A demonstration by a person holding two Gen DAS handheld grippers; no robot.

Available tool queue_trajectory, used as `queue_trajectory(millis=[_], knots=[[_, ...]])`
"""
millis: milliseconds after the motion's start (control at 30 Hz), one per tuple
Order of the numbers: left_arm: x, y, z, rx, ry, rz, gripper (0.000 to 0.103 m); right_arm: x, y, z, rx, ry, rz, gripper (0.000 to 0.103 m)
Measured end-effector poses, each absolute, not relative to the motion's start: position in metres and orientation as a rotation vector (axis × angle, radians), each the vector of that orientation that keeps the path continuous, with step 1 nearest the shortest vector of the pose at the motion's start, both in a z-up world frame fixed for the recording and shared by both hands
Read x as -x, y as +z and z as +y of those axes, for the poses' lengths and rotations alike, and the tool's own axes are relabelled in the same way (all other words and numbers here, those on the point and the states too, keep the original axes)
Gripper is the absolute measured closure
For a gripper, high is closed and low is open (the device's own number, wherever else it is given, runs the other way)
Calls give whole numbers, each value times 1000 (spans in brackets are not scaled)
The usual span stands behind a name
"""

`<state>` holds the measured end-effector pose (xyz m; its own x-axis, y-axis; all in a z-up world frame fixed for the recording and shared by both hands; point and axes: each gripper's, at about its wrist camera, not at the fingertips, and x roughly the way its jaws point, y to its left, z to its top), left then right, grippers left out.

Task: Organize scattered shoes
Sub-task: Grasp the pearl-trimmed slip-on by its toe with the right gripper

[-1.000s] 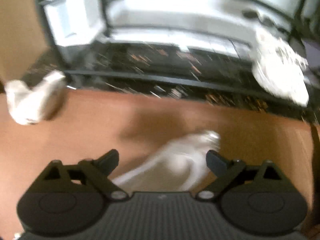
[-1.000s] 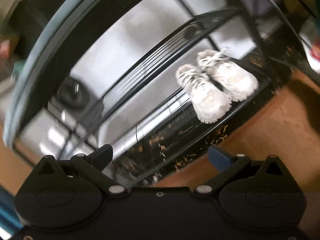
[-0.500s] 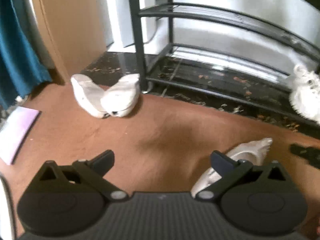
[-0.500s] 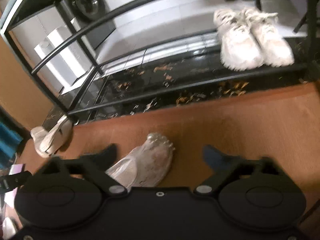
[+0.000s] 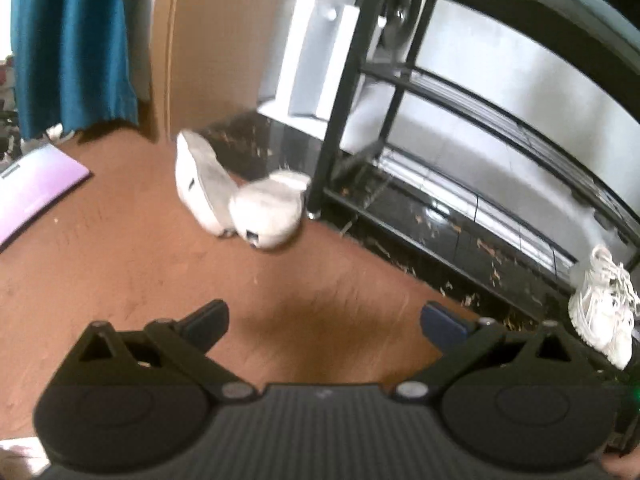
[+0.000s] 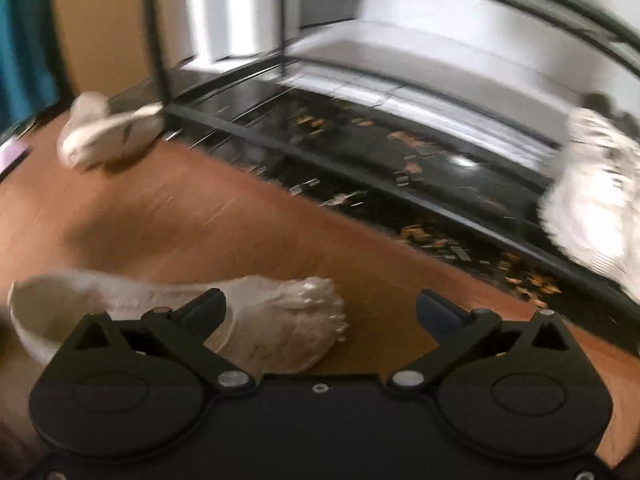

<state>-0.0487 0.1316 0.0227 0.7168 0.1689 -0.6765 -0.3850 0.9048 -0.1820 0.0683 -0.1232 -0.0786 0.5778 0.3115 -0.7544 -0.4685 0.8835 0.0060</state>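
- Your right gripper [image 6: 320, 308] hangs with its jaws spread wide after a quick shut-and-reopen; nothing sits between the pads. The nearest shoe, a pale beaded flat [image 6: 256, 320], lies on the brown floor [image 6: 200, 216] just under the left-hand finger, toe toward the gap. Likely you hold wide so the shoe can pass between the pads.
- Your left gripper [image 5: 324, 320] is spread too, with bare floor between its fingers; it points toward two white slip-ons [image 5: 240, 196] slumped against each other at the foot of the black shoe rack [image 5: 340, 120].
- A white laced sneaker [image 5: 604, 308] sits on the rack's bottom tier, apparently shelved already; the right view shows white sneakers [image 6: 592, 192] there, smeared.
- Hard to make out: motion blur softens the right view. The flat's heel end is cut off behind the gripper body. Whether the slip-ons are a true pair, you cannot tell from here.
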Motion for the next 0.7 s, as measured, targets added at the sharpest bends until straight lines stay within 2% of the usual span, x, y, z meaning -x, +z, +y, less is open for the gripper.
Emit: queue_trajectory(millis=[467,500,567,633,700], knots=[[27,11,94,107,234,767,1,-91,-101,-102,326,519,826,0],[28,11,94,107,235,766,1,-91,-102,-103,322,520,832,3],[28,10,97,120,248,763,1,-89,-107,-99,304,531,857,26],[25,7,100,132,266,776,1,-88,-108,-92,307,500,877,35],[24,6,99,125,267,788,1,-88,-107,-85,316,438,896,38]])
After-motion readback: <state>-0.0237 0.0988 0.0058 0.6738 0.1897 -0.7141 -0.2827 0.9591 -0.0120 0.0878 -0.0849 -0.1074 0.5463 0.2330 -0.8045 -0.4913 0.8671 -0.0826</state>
